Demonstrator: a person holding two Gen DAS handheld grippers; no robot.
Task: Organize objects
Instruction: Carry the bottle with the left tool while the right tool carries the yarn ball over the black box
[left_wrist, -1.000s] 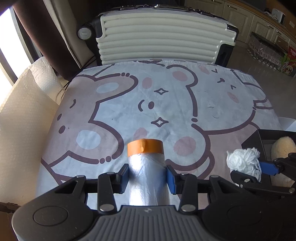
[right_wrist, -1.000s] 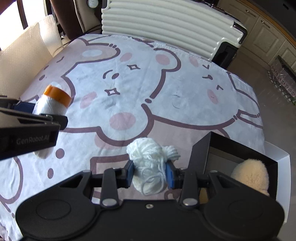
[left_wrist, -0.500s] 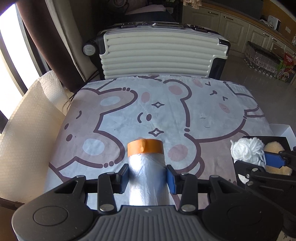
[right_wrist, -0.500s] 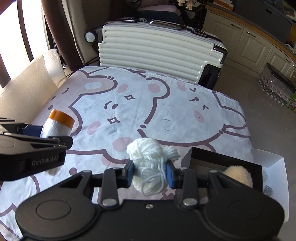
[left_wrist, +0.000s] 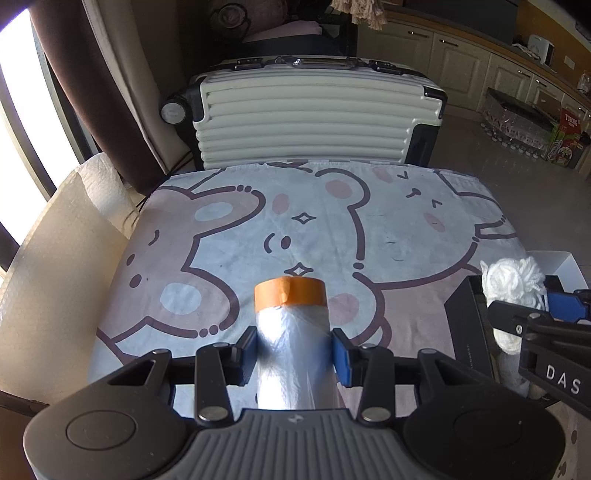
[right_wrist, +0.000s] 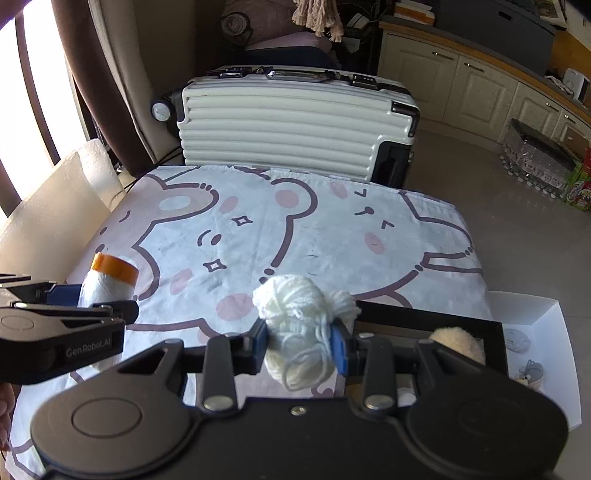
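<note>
Blue pads of the left gripper (left_wrist: 294, 350) press on both sides of a roll of clear plastic film (left_wrist: 293, 354), so the jaws are closed onto it about halfway along its length. The roll points forward and away from the camera, and its far end is wrapped in a band of orange tape (left_wrist: 290, 291). It is held up above a cloth (left_wrist: 332, 221) printed with cartoon bears in pale blue, pink and brown outline, which covers the table.

The right gripper (right_wrist: 299, 341) is closed in the same way on a ball of white yarn (right_wrist: 301, 325), its blue pads squeezing the ball from left and right; loose loops of yarn hang down below the jaws and a tuft sticks out to the right. In the left wrist view the yarn ball (left_wrist: 511, 284) shows at the right edge, above the near corner of a black box (left_wrist: 465, 325).

In the right wrist view the black box (right_wrist: 424, 319) sits at the right edge of the cloth, just behind and to the right of the yarn. A tan fluffy thing (right_wrist: 458, 341) lies inside it. A white box (right_wrist: 554, 332) stands beside the black one, further right, with some small grey items in it that are too small to make out.

Beyond the table stands a cream ribbed suitcase (left_wrist: 310, 114) with black corners, lying on its long side
</note>
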